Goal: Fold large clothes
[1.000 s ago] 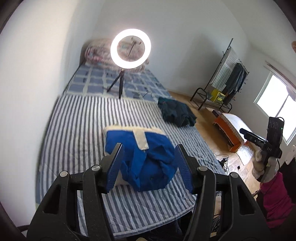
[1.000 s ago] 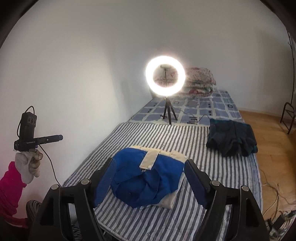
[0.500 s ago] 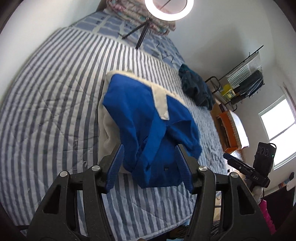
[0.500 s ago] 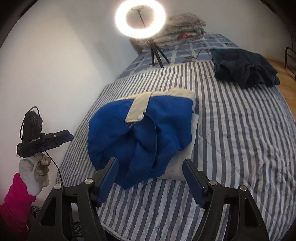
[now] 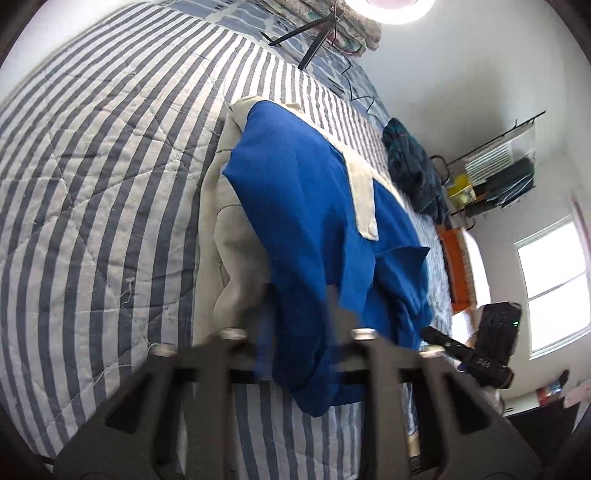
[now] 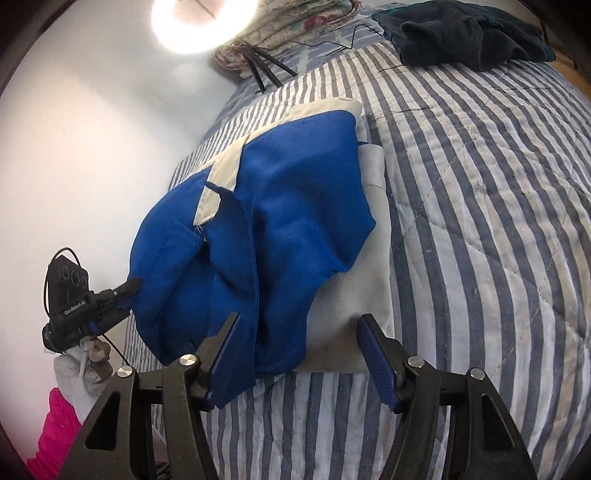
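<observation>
Both tongs lowered onto blue garment; striped quilt, ring light behind

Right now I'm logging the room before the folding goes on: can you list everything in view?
blue-and-cream garment: one, bunched on the bed's near end.
dark teal clothes: one heap, far right side of the bed.
striped quilt: one, blue and white, covering the bed.
ring light: one, lit, on a black tripod at the far end.
floral bedding: folded pile behind the light.
clothes rack: one, black, by the far wall.
window: one, bright.
left tongs: shut on the blue fabric.
right tongs: closing, garment's near edge between them.
</observation>
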The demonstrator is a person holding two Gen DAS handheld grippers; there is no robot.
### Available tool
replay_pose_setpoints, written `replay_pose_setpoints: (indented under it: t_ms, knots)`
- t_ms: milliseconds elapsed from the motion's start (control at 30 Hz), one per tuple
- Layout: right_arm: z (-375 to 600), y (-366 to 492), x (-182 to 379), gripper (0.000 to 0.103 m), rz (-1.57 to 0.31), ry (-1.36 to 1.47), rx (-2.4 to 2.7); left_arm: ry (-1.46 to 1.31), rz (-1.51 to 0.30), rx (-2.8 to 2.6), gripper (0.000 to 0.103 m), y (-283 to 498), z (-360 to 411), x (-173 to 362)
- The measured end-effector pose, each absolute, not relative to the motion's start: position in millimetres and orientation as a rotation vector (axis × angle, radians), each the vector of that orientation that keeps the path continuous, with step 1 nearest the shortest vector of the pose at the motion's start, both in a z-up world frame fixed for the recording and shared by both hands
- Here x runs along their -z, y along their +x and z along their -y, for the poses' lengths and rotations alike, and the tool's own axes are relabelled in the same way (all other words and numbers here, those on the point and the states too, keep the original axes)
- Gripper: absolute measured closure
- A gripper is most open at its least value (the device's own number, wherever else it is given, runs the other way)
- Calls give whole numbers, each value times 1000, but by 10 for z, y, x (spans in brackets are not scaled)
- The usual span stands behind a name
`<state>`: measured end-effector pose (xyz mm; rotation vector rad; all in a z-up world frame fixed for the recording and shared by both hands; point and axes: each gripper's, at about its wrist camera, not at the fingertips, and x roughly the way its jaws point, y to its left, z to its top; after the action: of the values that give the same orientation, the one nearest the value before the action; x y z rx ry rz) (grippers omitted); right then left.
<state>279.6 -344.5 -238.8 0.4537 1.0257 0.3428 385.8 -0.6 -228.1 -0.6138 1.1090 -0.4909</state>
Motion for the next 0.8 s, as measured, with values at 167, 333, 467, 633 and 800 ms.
replay_pose_setpoints:
  t_ms: [167,333,467,633,800]
  knots:
    - [3563,2836,2369,97,-1033,487,-363,-645,-1076,554,102,3759,-2,2199]
    - [3741,2745,2108,103,-966,526,-414,-669,-1092,601,103,3581,38,2237]
    - [3645,2703,2175,103,-985,497,-418,-612,-1151,521,103,3531,24,2538]
    - [3511,2691,2308,103,-1053,448,-407,-523,-1171,525,103,3524,10,2489]
    - [3440,2668,2028,67,-1064,240,-419,-361,-1179,548,103,3464,44,2139]
